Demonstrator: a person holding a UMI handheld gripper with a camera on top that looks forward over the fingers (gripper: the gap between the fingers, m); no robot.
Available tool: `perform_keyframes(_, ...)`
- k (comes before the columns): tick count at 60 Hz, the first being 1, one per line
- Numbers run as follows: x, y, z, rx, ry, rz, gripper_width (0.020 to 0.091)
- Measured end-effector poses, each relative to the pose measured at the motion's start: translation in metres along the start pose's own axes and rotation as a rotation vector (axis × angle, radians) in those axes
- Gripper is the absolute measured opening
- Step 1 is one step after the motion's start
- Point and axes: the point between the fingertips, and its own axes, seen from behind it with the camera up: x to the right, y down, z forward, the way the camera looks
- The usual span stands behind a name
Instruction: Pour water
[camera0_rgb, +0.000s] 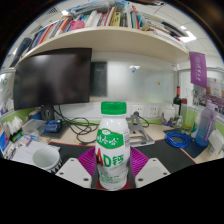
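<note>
**Bottle in the claw, desk beyond**

Clamped tight on the bottle (113, 145): gripper (113, 172) clenched, magenta pads (88, 162) pressing both sides of the white plastic body. Upright, green cap (114, 107) on top, green-lettered label facing back. Beyond it, a cluttered desk (150, 135). Far left, a dark monitor (53, 78), screen off. Overhead, a shelf (100, 38) packed with books (95, 17). Near left, a white bowl (46, 158) on the dark surface. Far right, a blue dish (179, 141) and a clear bottle (205, 124).

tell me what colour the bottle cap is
Green, on the bottle cap; gripper view shows it best.
</note>
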Motion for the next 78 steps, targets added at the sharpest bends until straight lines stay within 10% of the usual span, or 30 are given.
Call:
perform_keyframes(18,0.004,0.008,-0.010,0.012,0.020,0.000,0.0561)
perform_keyframes(24,0.000,0.022,-0.010,-0.061,0.024,-0.007,0.0874)
perform_keyframes(57,-0.004,0.039,-0.171,-0.346,0.040,-0.001,0.0845)
perform_keyframes(78,-0.018,0.033,-0.250,-0.401,0.111,-0.015,0.0832)
